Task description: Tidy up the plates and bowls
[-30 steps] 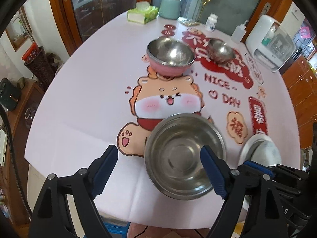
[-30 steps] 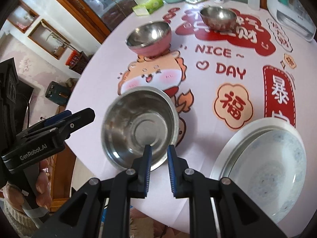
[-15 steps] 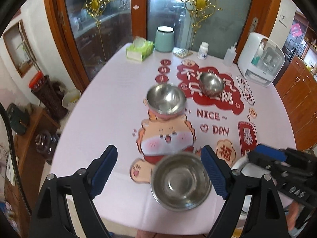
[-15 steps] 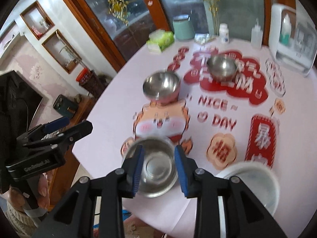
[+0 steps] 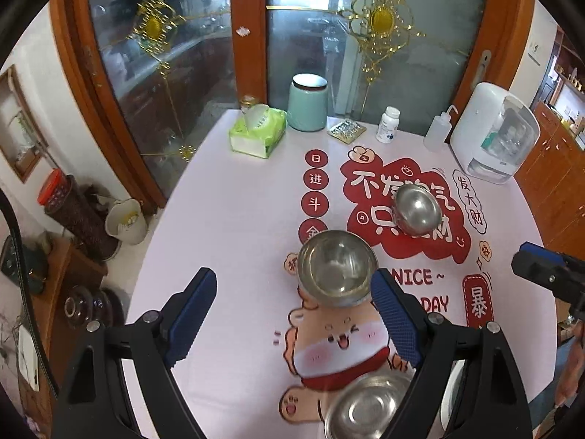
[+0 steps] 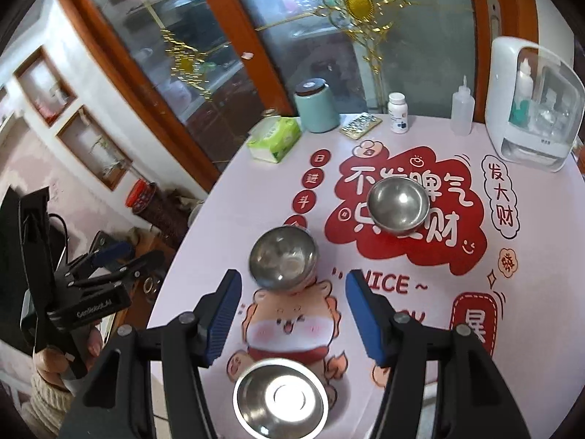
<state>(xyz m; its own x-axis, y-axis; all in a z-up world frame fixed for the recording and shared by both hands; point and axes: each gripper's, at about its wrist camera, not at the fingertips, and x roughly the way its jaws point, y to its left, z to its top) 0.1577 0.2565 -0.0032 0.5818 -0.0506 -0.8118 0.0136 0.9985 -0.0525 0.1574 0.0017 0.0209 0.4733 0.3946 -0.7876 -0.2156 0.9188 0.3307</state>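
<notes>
Three steel bowls stand on the round table with a cartoon cloth. The wide bowl sits at the near edge. A pink-sided steel bowl stands mid-table. A small steel bowl stands farther back. A white plate edge shows behind my left gripper's right finger. My left gripper is open and empty above the near table. My right gripper is open and empty above the wide bowl.
At the far edge stand a green tissue pack, a mint canister, a pill bottle, a squeeze bottle and a white appliance. Glass cabinet doors stand behind the table.
Both grippers have risen and pulled back from the wide bowl. The right gripper has opened from nearly shut. The wide bowl stays on the table.
</notes>
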